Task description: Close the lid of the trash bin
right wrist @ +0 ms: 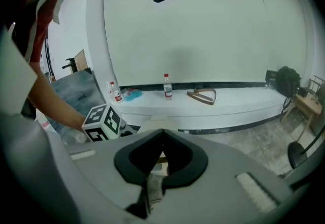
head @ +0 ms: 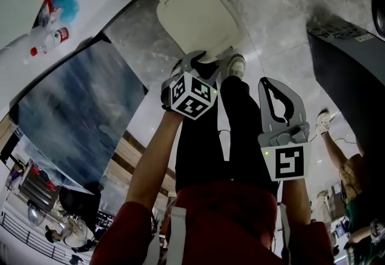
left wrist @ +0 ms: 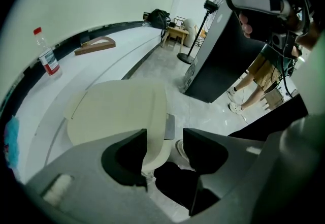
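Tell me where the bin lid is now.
In the head view the cream lid is top centre, just beyond the left gripper, whose open jaws straddle its near edge.

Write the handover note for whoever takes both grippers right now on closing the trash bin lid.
Left gripper: jaws apart, with the near rim of the trash bin lid between them, not clamped.
Right gripper: jaws together, empty, held clear of the bin.
Done: the left gripper is at the lid.
Left: press the lid down until it seats. From these views I can't tell whether it is fully shut.
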`<state>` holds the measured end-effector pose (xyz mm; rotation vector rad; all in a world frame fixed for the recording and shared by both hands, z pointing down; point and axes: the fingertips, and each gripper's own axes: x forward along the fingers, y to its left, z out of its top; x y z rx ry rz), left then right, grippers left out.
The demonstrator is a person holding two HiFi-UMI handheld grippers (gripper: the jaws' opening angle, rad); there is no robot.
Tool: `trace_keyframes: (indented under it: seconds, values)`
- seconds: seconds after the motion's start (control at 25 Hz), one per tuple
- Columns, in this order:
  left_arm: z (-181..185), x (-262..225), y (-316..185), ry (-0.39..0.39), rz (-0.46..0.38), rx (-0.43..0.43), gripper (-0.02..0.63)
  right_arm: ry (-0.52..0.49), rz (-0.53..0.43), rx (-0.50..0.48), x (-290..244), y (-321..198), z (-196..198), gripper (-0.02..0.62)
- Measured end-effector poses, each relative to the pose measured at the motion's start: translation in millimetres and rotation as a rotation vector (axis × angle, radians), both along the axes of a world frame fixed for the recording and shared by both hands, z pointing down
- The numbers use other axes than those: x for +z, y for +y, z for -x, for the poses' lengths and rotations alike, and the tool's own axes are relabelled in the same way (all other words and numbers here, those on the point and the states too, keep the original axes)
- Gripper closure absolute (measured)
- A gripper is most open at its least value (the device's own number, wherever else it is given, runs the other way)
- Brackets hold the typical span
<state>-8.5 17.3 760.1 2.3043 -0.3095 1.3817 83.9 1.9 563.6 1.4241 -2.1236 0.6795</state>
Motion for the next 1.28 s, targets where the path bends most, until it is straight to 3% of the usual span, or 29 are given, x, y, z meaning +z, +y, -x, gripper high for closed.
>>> trace_keyframes:
  seconds: [0.52,1.28]
  values:
    - [-5.3,47.3,12.1,-0.060,0.034,0.010,0.374,-0.017,0.065,0.013,39.8,26.9,-7.7,0.595]
    - [-7.6,59.8,16.3,-0.085,0.040,0.008,0.348,-0.014,0.086,0.006,55.4,27.3,-0.1,0.595]
